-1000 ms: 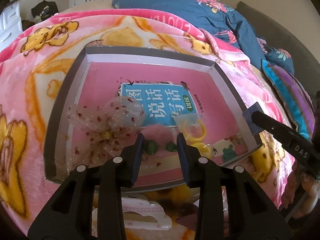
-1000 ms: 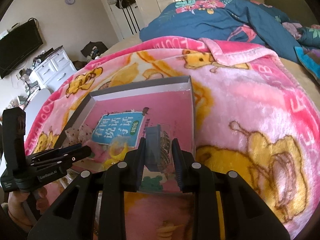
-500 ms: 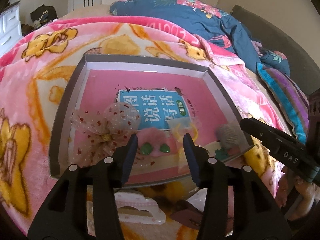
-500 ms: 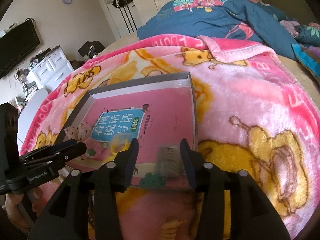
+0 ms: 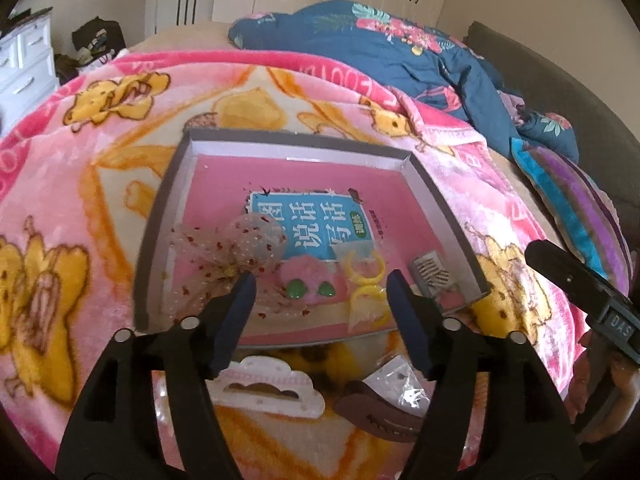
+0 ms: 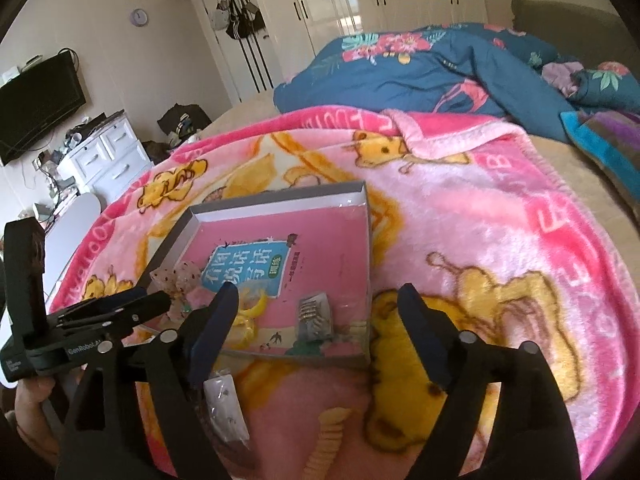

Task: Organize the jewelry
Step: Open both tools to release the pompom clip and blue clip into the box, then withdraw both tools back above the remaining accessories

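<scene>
Jewelry lies along the near edge of a shallow grey tray (image 5: 158, 216) on a pink blanket (image 5: 72, 184): a sheer spotted bow (image 5: 224, 252) at left, a pink fuzzy piece with two green stones (image 5: 310, 280), bagged yellow rings (image 5: 366, 280), and a silver comb clip (image 5: 430, 272) at right, all resting on a pink book (image 5: 304, 184). Left gripper (image 5: 318, 300) hovers just near the fuzzy piece, jaws opening, gripping nothing. Right gripper (image 6: 316, 320) hangs above the comb clip, jaws opening wide, also empty.
</scene>
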Demonstrator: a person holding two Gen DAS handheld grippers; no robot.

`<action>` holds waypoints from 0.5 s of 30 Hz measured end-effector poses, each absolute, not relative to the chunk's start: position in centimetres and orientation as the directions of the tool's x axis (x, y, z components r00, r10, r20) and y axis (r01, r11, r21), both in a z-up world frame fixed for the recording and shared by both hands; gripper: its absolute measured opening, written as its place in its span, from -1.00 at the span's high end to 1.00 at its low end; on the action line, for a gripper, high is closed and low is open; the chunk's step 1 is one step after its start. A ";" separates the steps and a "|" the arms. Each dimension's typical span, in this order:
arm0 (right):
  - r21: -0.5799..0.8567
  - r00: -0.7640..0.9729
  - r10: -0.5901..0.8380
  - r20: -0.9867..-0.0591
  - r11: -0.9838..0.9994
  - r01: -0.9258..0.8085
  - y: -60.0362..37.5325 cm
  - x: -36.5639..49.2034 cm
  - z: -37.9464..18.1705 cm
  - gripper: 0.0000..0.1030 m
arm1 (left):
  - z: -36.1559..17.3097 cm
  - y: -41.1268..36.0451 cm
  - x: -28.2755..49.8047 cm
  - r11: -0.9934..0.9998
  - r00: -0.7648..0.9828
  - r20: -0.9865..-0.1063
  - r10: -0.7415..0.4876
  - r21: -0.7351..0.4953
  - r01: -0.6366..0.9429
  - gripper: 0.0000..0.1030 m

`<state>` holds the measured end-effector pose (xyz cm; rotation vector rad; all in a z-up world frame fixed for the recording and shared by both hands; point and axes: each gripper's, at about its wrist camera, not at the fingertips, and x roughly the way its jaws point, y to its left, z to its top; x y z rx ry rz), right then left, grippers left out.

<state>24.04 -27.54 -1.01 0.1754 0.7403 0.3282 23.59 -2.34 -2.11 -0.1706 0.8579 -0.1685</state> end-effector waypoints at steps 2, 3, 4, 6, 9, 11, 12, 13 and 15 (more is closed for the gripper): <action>0.270 0.697 0.356 -0.623 0.934 -0.235 -27.8 23.5 -0.4 -0.62 | -1.5 -2.3 23.0 0.973 0.651 -0.728 -0.214 -0.220 0.074 -0.30; 0.269 0.700 0.355 -0.619 0.934 -0.236 -27.9 23.2 -0.2 -0.68 | -1.2 -2.4 22.7 0.973 0.653 -0.726 -0.213 -0.218 0.075 -0.35; 0.267 0.705 0.354 -0.615 0.934 -0.236 -28.0 23.0 0.1 -0.71 | -0.9 -2.5 22.4 0.974 0.657 -0.724 -0.209 -0.212 0.075 -0.43; 0.264 0.718 0.353 -0.601 0.935 -0.238 -28.2 22.4 0.7 -0.74 | -0.2 -2.6 21.8 0.977 0.669 -0.717 -0.194 -0.199 0.069 -0.55; 0.271 0.726 0.361 -0.586 0.931 -0.245 -28.4 21.7 1.7 -0.75 | 0.9 -2.4 21.0 0.979 0.684 -0.706 -0.186 -0.196 0.063 -0.73; 0.273 0.732 0.369 -0.573 0.928 -0.254 -28.6 21.1 2.4 -0.80 | 1.8 -2.3 20.3 0.981 0.701 -0.693 -0.169 -0.185 0.054 -0.79; 0.271 0.737 0.368 -0.568 0.928 -0.255 -28.7 20.9 2.7 -0.80 | 2.2 -2.2 20.0 0.982 0.706 -0.689 -0.163 -0.182 0.049 -0.82; 0.267 0.740 0.369 -0.562 0.928 -0.259 -28.7 20.6 3.1 -0.80 | 2.6 -2.1 19.8 0.982 0.711 -0.685 -0.160 -0.181 0.046 -0.82; 0.267 0.746 0.373 -0.551 0.926 -0.266 -28.7 20.1 3.8 -0.80 | 3.1 -1.8 19.3 0.983 0.718 -0.679 -0.154 -0.181 0.039 -0.82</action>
